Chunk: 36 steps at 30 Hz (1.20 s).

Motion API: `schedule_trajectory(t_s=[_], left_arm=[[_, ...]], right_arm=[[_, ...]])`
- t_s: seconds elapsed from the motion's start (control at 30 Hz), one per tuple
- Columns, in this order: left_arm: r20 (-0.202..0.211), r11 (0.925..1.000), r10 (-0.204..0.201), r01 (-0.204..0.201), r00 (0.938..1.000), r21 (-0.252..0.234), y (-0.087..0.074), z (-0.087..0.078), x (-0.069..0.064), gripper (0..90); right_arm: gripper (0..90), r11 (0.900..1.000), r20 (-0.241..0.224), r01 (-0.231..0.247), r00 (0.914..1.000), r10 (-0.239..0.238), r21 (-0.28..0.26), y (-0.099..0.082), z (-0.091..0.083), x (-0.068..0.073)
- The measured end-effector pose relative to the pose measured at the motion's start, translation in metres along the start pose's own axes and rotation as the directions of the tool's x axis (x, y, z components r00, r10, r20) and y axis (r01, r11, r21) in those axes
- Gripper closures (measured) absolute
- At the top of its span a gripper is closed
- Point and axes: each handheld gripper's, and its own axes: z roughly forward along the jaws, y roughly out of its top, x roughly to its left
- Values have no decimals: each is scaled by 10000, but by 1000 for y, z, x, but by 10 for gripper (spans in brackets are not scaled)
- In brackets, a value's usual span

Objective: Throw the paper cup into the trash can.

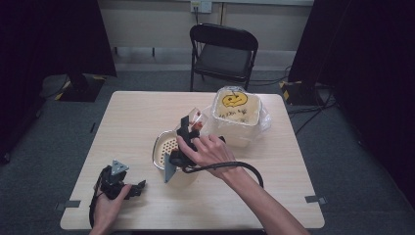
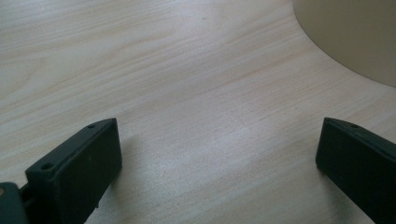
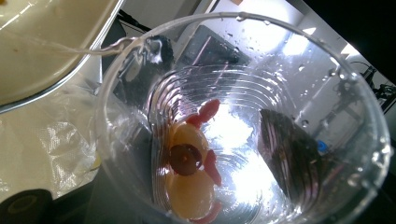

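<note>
The right claw (image 1: 192, 128) was in the middle of the high view, held up above the desk (image 1: 137, 112). It was clamped on a clear plastic cup (image 1: 195, 117). The cup was tipped over on its side, with its open mouth toward the claw's own camera. In the right gripper view the cup (image 3: 243, 121) took up most of the frame, and one dark jaw showed through its wall at the right. Water drops clung to the inside of the cup. Small round pieces of food (image 3: 189, 177), yellow, red and one dark, sat low in the cup, at the lower middle of that frame.

Just below the cup in the high view was a metal strainer bowl (image 1: 164, 147) with lots of little holes. It stood on the desk, partly hidden by the right hand (image 1: 208, 152). To the right of the cup, in the upper right part of the desk, stood a white tub (image 1: 237, 115) with a yellow smiley face on it and clear plastic wrap around it.

The left claw (image 1: 137, 188) lay at the lower left of the high view, on the desk, well apart from the cup. The left hand (image 1: 107, 208) held it. Its jaws stood wide apart with nothing between them, just the bare wood in the left gripper view.
</note>
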Motion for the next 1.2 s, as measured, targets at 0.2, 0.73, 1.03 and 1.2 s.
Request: schedule_trajectory(t_s=[0.2, 0.73, 1.03, 1.2], left_arm=[[9, 10000, 21, -21, 10000, 6, 0, 0, 0, 0], [-17, 10000, 4, -4, 10000, -23, 0, 0, 0, 0], [-18, 10000, 65, -65, 10000, 14, 0, 0, 0, 0], [-16, 10000, -8, 8, 10000, -31, 0, 0, 0, 0]], right_arm=[[466, 9992, 162, 371, 9992, -373, 118, -2, 0, -6], [475, 9858, 1245, 1671, 9780, -1675, 136, -5, -6, -6], [475, 9804, 1351, 1953, 9710, -1973, 276, -6, -6, -4], [478, 9837, 937, 1799, 9794, -1788, -29, -4, -5, -5]])
